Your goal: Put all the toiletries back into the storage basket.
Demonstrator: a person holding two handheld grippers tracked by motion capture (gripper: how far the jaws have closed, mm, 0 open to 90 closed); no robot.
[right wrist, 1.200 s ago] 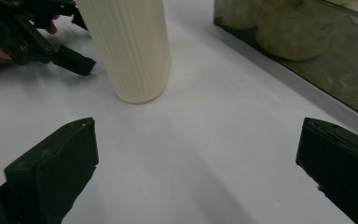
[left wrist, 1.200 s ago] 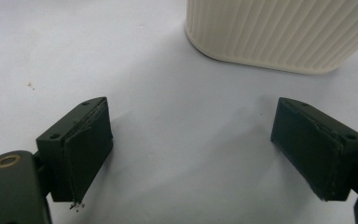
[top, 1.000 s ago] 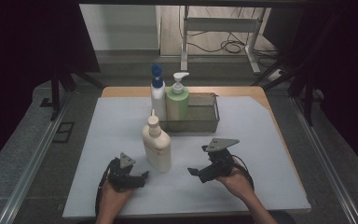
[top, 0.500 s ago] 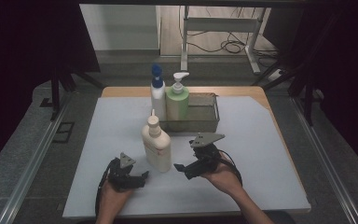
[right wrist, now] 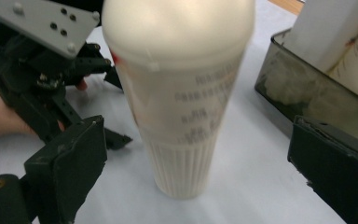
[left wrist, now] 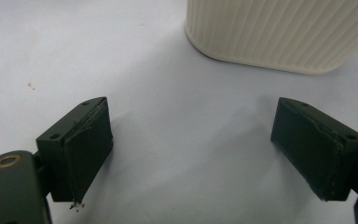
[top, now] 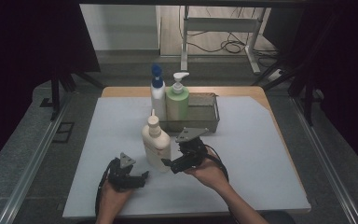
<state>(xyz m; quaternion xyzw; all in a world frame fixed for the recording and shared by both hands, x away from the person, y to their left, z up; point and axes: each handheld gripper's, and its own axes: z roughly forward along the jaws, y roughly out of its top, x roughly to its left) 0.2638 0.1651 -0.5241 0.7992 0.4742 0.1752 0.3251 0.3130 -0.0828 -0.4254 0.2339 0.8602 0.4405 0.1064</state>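
Cream bottle (top: 156,144) stands upright on the white mat (top: 261,140), between the right gripper's (top: 168,164) wide-open jaws, untouched. Left gripper (top: 142,176) rests just beside it, jaws wide, holding nothing.

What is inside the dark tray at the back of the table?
The green pump bottle stands in the tray at its left end. The white bottle with the blue cap is beside it; whether inside, unclear. The tray floor is mostly hidden.
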